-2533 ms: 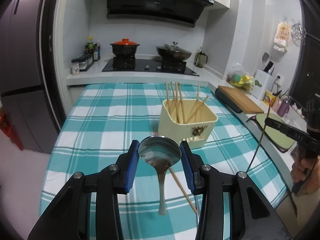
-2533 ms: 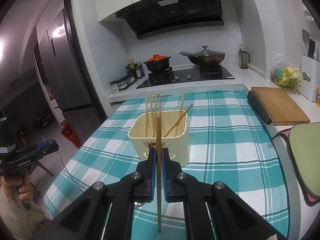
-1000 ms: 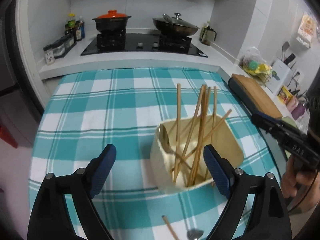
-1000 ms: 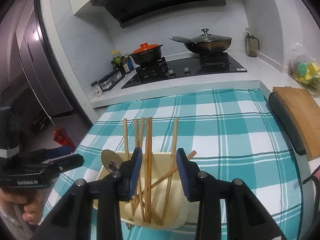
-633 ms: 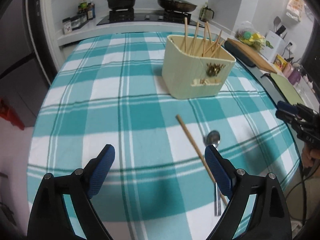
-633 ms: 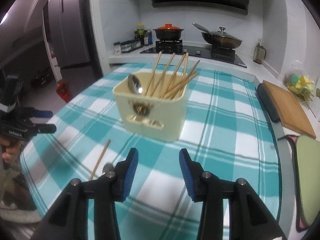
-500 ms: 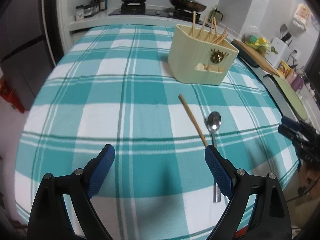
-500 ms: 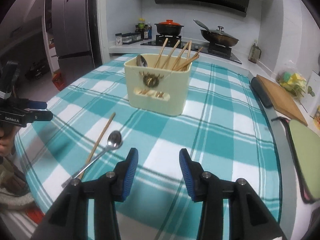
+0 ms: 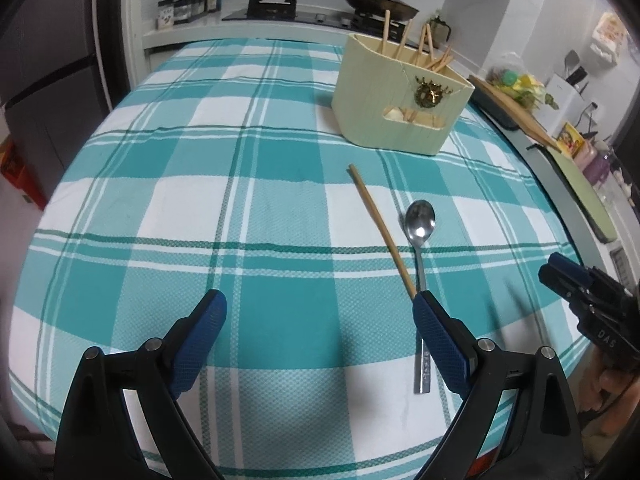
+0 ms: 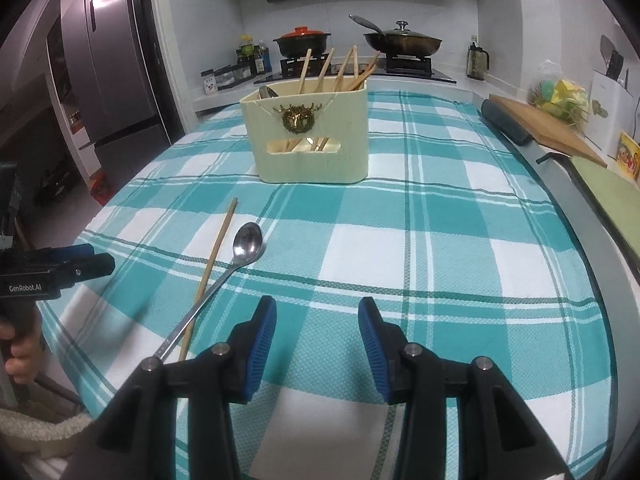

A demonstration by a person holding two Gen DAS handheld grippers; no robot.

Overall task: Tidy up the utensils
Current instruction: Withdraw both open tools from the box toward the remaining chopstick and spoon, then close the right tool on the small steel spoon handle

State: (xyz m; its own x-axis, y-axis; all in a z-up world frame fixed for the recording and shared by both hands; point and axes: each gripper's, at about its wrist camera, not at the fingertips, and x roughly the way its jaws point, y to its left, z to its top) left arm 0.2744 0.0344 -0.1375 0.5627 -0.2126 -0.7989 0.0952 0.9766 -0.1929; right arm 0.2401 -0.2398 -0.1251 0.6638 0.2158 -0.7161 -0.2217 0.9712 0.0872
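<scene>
both grippers, left gripper (image 9: 318, 318) and right gripper (image 10: 317, 322), pulled back from the holder (image 10: 306, 134), jaws open, empty; spoon (image 9: 419, 240) and chopstick (image 9: 380, 228) at lower right remain.

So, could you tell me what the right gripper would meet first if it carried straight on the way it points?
Probably bare tablecloth: the right gripper is open and angled down at it, with the spoon and loose chopstick off to one side.
</scene>
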